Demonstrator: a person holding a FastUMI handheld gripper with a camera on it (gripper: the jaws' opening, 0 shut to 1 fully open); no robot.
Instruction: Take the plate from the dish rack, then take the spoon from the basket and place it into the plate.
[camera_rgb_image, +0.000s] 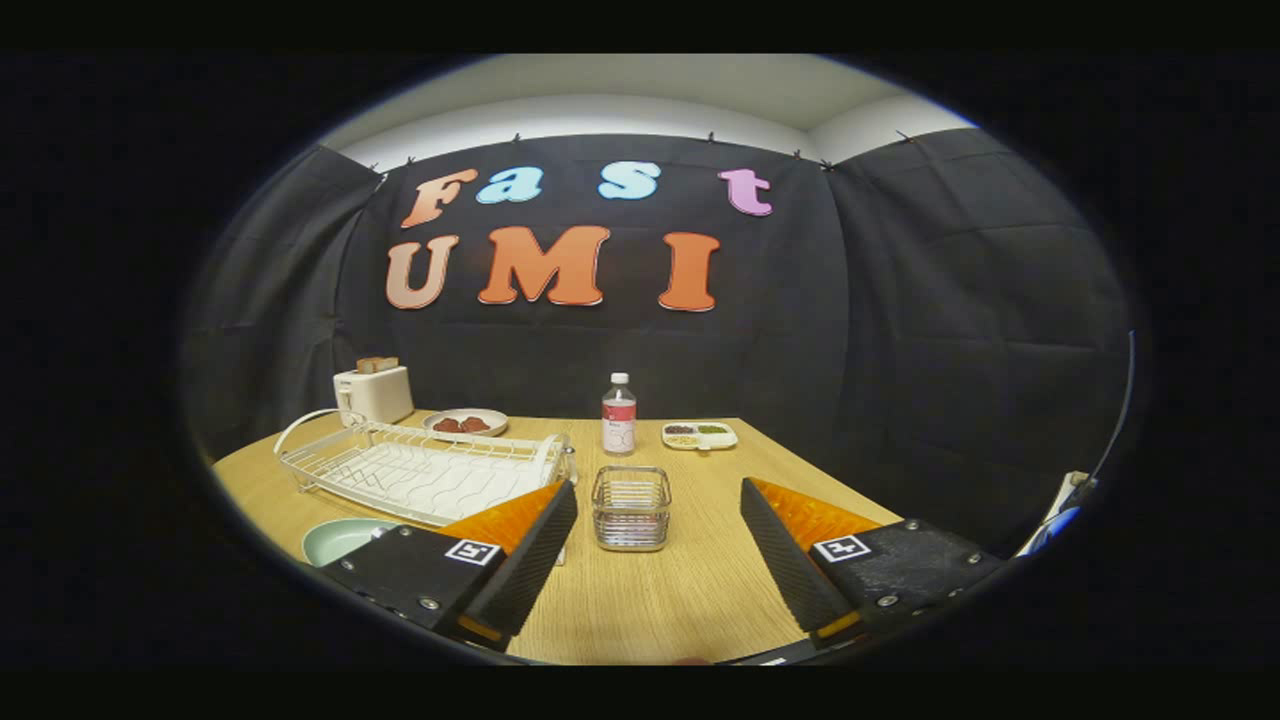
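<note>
The wooden table (700, 590) carries everything here, and the wire basket (631, 508) near its middle serves as the landmark. Left of the basket lies the white dish rack (425, 470), long and low, its slots bare of dishes. Behind the rack, far left of the basket, stands a white toaster (374, 392) with bread in its slots. The gripper (658, 540) is spread wide and holds nothing, its two fingers standing to either side of the basket with the basket in the gap just ahead. The pale green plate (340, 538) sits flat on the table, left of the basket and in front of the rack, partly hidden by the left finger. Beyond the basket stand a clear bottle (619, 414), a plate of reddish food (466, 422) and a small divided tray (700, 435). Whether the spoon is in the basket cannot be told.
</note>
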